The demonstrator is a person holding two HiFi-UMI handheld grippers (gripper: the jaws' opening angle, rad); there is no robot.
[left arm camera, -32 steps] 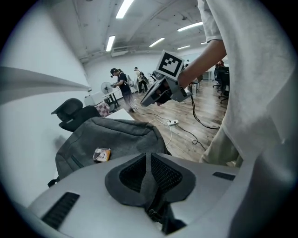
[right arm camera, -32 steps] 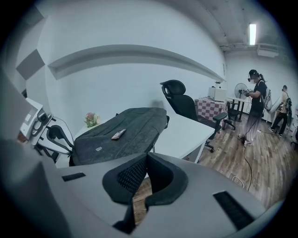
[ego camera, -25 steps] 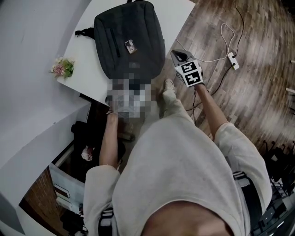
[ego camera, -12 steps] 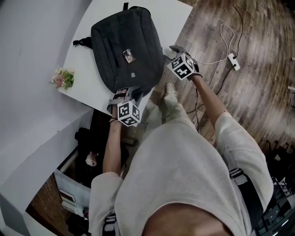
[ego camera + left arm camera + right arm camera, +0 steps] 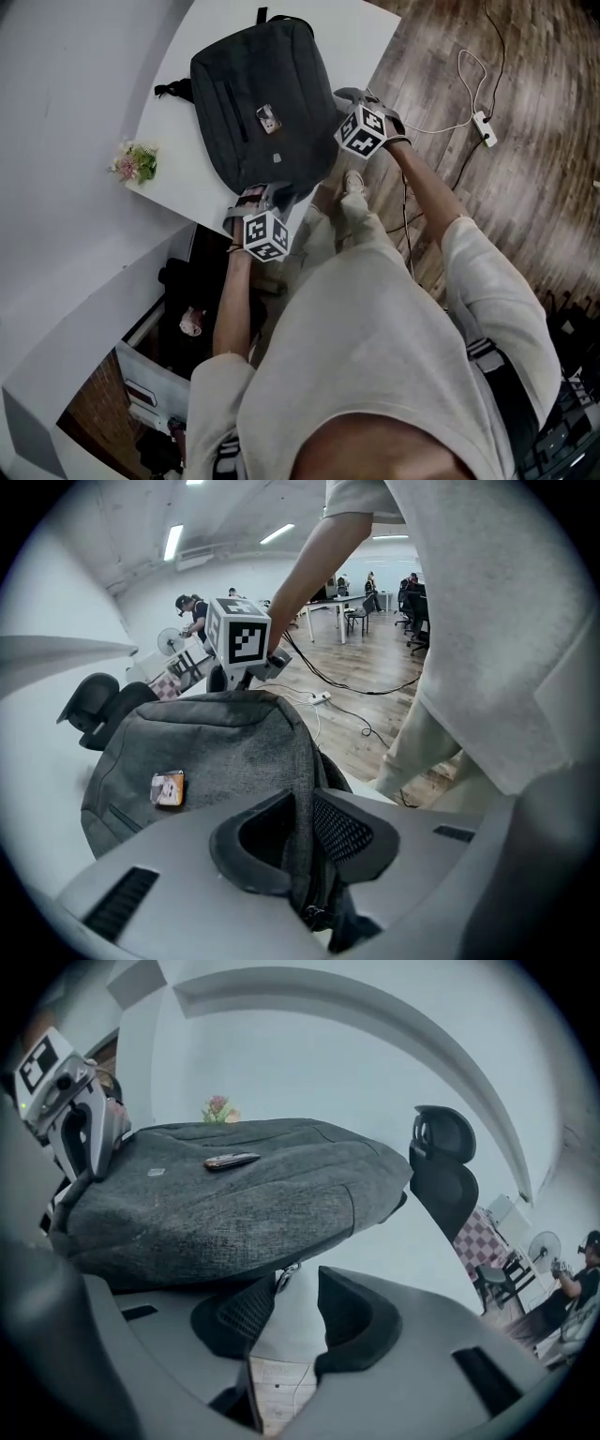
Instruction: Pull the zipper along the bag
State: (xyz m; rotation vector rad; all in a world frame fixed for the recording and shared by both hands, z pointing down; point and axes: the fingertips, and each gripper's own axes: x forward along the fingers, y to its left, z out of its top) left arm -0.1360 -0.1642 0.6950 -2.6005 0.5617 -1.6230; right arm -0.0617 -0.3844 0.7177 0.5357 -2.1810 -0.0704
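**Head view:** The bag (image 5: pixel 262 103) was seen lying flat on the white table (image 5: pixel 178 164), its near end at the table's edge. The left claw (image 5: pixel 260 197) was set at that near end, and the right claw (image 5: pixel 345 96) at the bag's right side.

**Left gripper view:** A ridge of the bag's fabric was gripped between the pads of the left claw, whose jaws had just been closing. The bag was judged to be anchored by this hold.

**Right gripper view:** The right claw was held open, its jaws just having been narrowed, with only bare table between them. The zipper pull (image 5: pixel 284 1277) was seen hanging under the bag's edge. It lay at the mouth of the gap, just beside the tip of the pad on the view's left, and was not yet pinched. The step in hand was judged to be the reach for the zipper pull. A small shift toward the bag was thought to be called for, so that the zipper pull is brought between the pads. A firm closing would then be needed before any drag along the bag could be begun.
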